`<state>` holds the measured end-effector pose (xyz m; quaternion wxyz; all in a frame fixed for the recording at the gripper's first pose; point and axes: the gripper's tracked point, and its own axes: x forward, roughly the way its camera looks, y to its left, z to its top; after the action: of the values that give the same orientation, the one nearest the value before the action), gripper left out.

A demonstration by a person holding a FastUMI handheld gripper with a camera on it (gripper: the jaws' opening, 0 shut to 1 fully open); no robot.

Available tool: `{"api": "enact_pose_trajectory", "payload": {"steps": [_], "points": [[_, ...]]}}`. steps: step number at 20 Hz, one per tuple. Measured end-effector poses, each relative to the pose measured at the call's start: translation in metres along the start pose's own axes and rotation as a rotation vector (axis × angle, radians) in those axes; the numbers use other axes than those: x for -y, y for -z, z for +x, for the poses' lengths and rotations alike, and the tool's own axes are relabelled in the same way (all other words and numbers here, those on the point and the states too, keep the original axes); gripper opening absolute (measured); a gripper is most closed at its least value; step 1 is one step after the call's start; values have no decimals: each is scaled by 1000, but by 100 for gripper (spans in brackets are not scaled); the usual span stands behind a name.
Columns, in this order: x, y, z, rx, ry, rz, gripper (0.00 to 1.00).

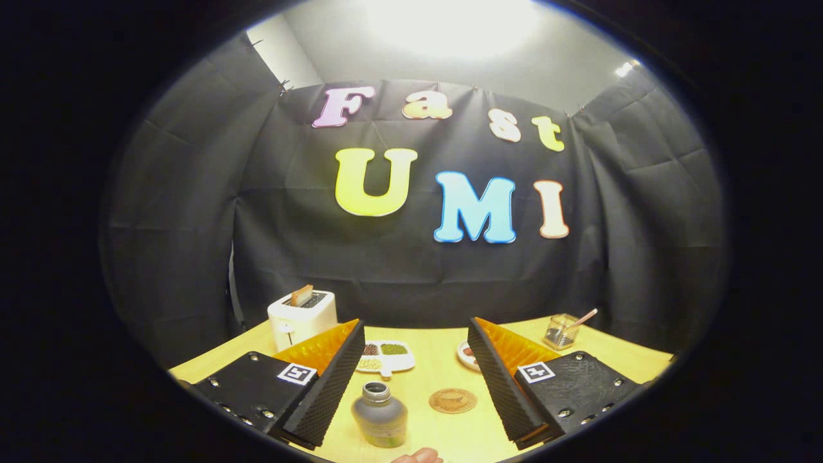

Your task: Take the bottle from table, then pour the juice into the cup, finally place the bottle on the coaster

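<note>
A: Scene, biggest first?
B: Table (443,370), pale wood, runs wall to wall under everything. Gripper (411,382) sits low over its near edge, fingers spread wide, gripping nothing.
A: Next?
B: Toaster (302,315) at about 10 o'clock from the fingers, back by the wall, a slice of bread (301,295) poking out of its slot.
A: Bottle?
B: Bottle (379,417) stands upright between the fingers, closer to the left one, touching neither. Open neck, no cap visible, a bit of greenish liquid at the bottom.
A: Others?
B: Divided dish (384,357) at 12 o'clock beyond the bottle, dark and green bits in its compartments. Glass cup (561,330) at 2 o'clock past the right finger, a stick leaning in it. Small plate (465,354) half hidden by the right finger, at 1 o'clock.
A: Coaster?
B: Coaster (452,400), round and brown, flat on the table just at 3 o'clock of the bottle, apart from it. Smallest: a fingertip (418,456) at 6 o'clock, by the near edge.
</note>
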<state>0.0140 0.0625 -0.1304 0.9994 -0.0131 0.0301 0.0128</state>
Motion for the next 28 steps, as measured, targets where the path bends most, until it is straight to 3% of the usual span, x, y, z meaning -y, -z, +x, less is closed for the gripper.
{"api": "enact_pose_trajectory", "payload": {"steps": [11, 18, 24, 26, 28], "points": [[-26, 82, 7, -29, -60, -87, 99], [-39, 120, 14, -61, -88, -89, 99], [-40, 139, 22, -88, -86, -168, 100], [-38, 137, 22, -82, -78, -167, 98], [-39, 138, 24, -78, -88, -132, 90]]}}
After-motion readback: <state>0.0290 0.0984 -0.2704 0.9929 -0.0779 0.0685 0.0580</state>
